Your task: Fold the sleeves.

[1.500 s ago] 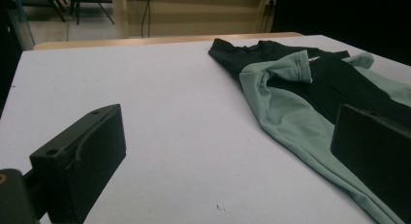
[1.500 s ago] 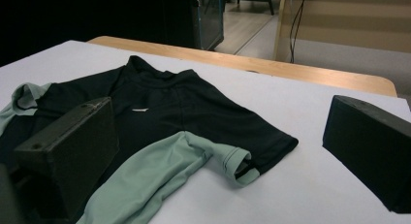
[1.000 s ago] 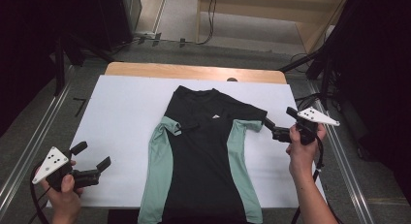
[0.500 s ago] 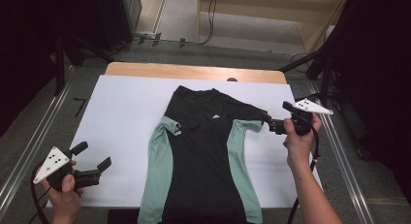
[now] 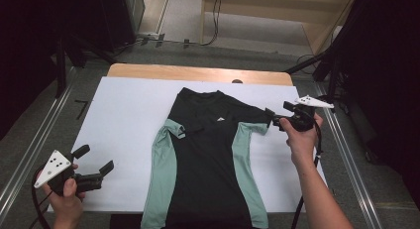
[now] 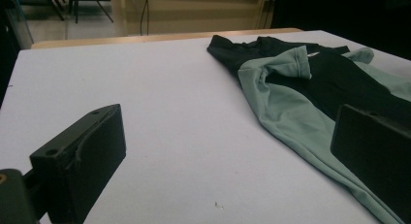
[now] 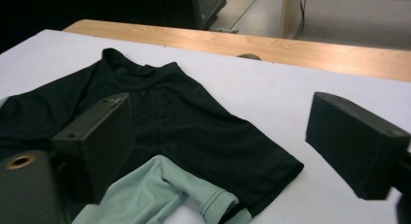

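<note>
Surface: white sheet (image 5: 129, 120) over a wooden table (image 5: 198, 73), dark room around, cables on the floor at 12 o'clock
Shirt: black with mint side panels, shirt (image 5: 208, 159) lies flat on its back at the sheet's middle, collar toward 12 o'clock, hem toward 6 o'clock
Left sleeve: already folded in over the chest, mint cuff (image 6: 295, 64) lying on the black front
Right sleeve: spread outward toward 3 o'clock, sleeve (image 7: 232, 151) flat on the sheet with a mint lining curled under its near edge
Right gripper: right gripper (image 5: 275, 121) at the sleeve's tip, jaws spread wide on either side of the cuff, nothing pinched yet
Left gripper: left gripper (image 5: 94, 164) near 8 o'clock, well apart from the shirt, jaws spread and empty above bare sheet
Handling: judged light, limp and thin; it will sag and drag, and a stretchy knit may slip from a shallow bite
Where to grip: likely the hemmed cuff edge of the right sleeve, taking both layers, lifted just enough to carry it inward
Risk: a pull along the sheet could shift the whole shirt or undo the folded sleeve
Cut off: hem runs out of the high view at 6 o'clock
Hard to tell: whether a jaw touches the cloth; the small chest logo (image 5: 219, 119) is unreadable
</note>
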Action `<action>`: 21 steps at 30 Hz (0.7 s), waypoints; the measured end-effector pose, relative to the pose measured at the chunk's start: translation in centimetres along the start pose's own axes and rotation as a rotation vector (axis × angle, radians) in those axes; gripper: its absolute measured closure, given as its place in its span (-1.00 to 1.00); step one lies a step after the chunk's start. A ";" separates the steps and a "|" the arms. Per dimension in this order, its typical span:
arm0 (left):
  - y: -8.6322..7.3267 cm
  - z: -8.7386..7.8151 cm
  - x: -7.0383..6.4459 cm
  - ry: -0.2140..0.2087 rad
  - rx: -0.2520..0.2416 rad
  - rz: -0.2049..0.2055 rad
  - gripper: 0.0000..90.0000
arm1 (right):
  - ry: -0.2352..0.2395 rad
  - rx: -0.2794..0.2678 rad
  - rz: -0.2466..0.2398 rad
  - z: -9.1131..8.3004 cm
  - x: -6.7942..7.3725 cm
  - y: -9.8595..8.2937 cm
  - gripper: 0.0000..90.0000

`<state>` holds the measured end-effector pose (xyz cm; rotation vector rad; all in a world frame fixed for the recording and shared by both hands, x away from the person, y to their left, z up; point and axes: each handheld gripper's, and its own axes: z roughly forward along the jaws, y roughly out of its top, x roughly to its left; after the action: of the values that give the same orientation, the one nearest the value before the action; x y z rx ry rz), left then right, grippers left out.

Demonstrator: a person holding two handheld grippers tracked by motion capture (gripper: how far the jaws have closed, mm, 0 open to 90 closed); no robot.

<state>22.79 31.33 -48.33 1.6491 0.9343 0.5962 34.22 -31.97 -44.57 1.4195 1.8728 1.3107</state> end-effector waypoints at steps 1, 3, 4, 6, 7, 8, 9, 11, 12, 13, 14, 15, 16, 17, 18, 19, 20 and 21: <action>0.0 0.0 0.0 -0.002 0.000 0.001 -1.00 | -0.004 0.006 0.008 0.1 -0.1 0.0 -0.74; 0.0 0.0 -0.1 -0.002 -0.001 0.002 -1.00 | -0.014 0.028 0.018 0.6 -0.3 0.0 -0.71; 0.0 0.0 0.0 -0.002 0.000 0.004 -1.00 | -0.021 0.037 0.023 0.8 -0.3 0.0 -0.68; 0.0 0.0 0.0 0.000 0.001 0.002 -1.00 | -0.046 0.050 0.031 1.3 -0.4 0.1 -0.54; 0.0 0.0 0.0 0.003 0.004 0.001 -1.00 | -0.062 0.055 0.034 1.5 -0.4 0.2 -0.48; 0.0 0.0 0.0 0.003 0.001 0.001 -1.00 | -0.070 0.064 0.041 1.7 -0.4 0.3 -0.43; 0.0 -0.1 0.1 0.005 0.002 0.002 -1.00 | -0.074 0.070 0.049 1.9 -0.5 0.3 -0.36; 0.0 -0.1 0.2 0.007 -0.002 -0.004 -1.00 | -0.079 0.082 0.055 2.3 -0.6 0.5 -0.26; 0.0 -0.1 0.3 0.008 -0.003 -0.004 -1.00 | -0.077 0.087 0.056 2.5 -0.7 0.5 -0.25; 0.0 -0.1 0.3 0.008 -0.003 -0.006 -1.00 | -0.075 0.093 0.063 2.7 -0.8 0.6 -0.22; 0.0 -0.1 0.3 0.009 -0.001 -0.005 -1.00 | -0.081 0.100 0.062 2.8 -0.8 0.7 -0.19; -0.1 -0.1 0.3 0.008 0.000 -0.004 -1.00 | -0.086 0.104 0.064 3.0 -0.9 0.7 -0.17; 0.0 -0.1 0.3 0.008 0.000 -0.004 -1.00 | -0.090 0.108 0.069 3.2 -1.0 0.7 -0.15; 0.0 -0.1 0.3 0.007 0.000 -0.004 -1.00 | -0.091 0.112 0.076 3.4 -1.1 0.8 -0.13; 0.0 -0.1 0.2 0.006 0.001 -0.004 -1.00 | -0.096 0.117 0.079 3.5 -1.3 0.7 -0.11; -0.1 -0.1 0.2 0.006 0.003 -0.004 -1.00 | -0.101 0.122 0.082 3.7 -1.3 0.7 -0.08; -0.1 -0.1 0.2 0.006 0.004 -0.003 -1.00 | -0.111 0.129 0.088 3.9 -1.4 0.7 -0.07; -0.1 -0.1 0.2 0.006 0.004 -0.003 -1.00 | -0.112 0.133 0.091 4.0 -1.5 0.7 -0.05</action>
<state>22.82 31.59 -48.39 1.6502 0.9429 0.5972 38.33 -31.67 -46.02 1.6277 1.8701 1.1397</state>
